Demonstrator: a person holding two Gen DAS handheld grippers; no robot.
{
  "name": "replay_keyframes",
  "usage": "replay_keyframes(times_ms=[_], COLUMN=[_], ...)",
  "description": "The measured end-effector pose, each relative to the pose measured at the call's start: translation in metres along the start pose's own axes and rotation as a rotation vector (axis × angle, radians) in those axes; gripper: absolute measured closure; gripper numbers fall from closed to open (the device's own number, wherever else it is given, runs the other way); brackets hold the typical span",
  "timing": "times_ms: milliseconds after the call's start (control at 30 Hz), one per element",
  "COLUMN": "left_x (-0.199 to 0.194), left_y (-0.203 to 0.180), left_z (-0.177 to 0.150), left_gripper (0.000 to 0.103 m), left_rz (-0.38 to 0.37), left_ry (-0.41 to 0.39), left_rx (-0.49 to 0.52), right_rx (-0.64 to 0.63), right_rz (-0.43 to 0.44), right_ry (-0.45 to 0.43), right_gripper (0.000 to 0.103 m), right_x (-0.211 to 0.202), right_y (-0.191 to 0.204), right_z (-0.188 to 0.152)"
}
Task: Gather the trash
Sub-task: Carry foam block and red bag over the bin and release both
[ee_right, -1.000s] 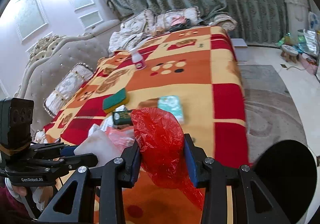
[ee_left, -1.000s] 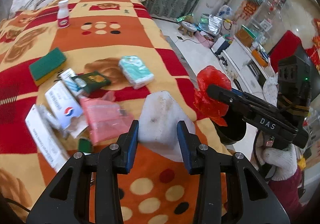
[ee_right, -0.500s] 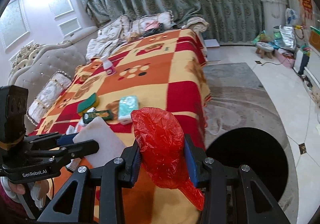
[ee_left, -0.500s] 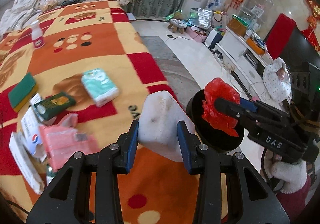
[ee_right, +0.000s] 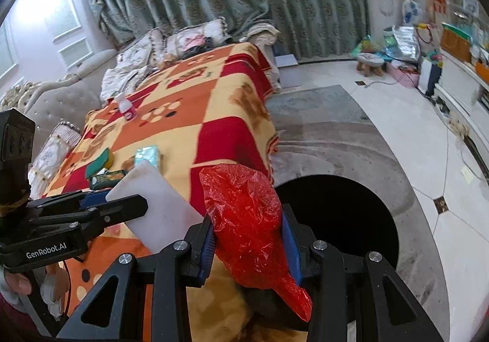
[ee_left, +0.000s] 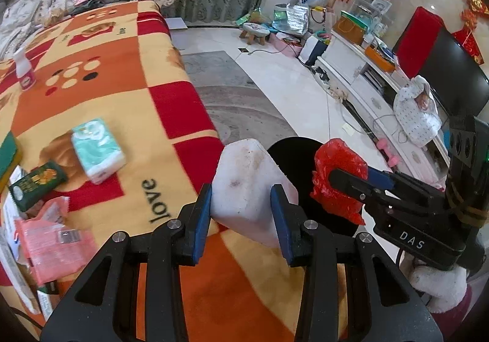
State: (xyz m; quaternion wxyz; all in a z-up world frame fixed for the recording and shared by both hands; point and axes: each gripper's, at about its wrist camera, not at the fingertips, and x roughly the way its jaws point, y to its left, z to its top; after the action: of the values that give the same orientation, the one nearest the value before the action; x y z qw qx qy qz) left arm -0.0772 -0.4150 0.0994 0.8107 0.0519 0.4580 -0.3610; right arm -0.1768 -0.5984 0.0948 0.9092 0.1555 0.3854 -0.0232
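Two loaded claws hang at the bed's edge, left claw (ee_left: pixel 241 213) clamped on white foam (ee_left: pixel 249 186), right claw (ee_right: pixel 247 244) on a red bag (ee_right: pixel 244 213); next, carry both over the black bin (ee_right: pixel 345 213) and release.

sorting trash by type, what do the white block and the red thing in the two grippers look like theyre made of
White block: looks like foam or a worn sponge; matt, faintly pitted, with brownish stains. Whether it is soft the pictures do not show.

Red thing: thin plastic film, most likely a crumpled bag; glossy, translucent, full of sharp creases, with a loose tail hanging below the fingers.
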Motion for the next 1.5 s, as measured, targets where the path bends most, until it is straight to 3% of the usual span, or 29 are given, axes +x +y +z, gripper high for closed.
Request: replay_keyframes(times_ms=[533,633,700,767,867,1233,1500], left_x=[0.024,0.024,0.023,0.024,0.023,0.015,0.001], left_y=[-0.021,-0.021,-0.020,-0.019,-0.016,0.000,0.035], left_z=[0.005,0.006,0.005,0.004,0.002,-0.006,-0.017], left_gripper=[0.065,0.059,0.047,0.046,0.046,0.046,0.046], left_rz=[-0.046,-0.058,-0.063,-0.068,-0.060,-0.019,0.050], left_ry=[0.010,-0.002,-0.006,0.000,0.006,0.007,-0.006], left_rx=[0.013,0.010,0.008,0.000,0.001,-0.018,-0.056], right_rx=[0.057,0.071,0.075,0.080,0.084,0.071,0.005], right_rz=[-0.047,-0.066,-0.072,-0.070,-0.069,-0.042,0.011], right_ry=[0.017,0.014,0.005,0.007,0.017,0.049,0.119], right_gripper=[0.065,0.055,0.052,0.049,0.045,0.043,0.037], right_x=[0.005,0.006,0.005,0.006,0.008,0.016,0.040], right_y=[-0.031,-0.033,-0.034,-0.035,-0.034,-0.022,0.007], right_z=[-0.003,-0.001,-0.001,0.000,-0.002,-0.006,-0.011])
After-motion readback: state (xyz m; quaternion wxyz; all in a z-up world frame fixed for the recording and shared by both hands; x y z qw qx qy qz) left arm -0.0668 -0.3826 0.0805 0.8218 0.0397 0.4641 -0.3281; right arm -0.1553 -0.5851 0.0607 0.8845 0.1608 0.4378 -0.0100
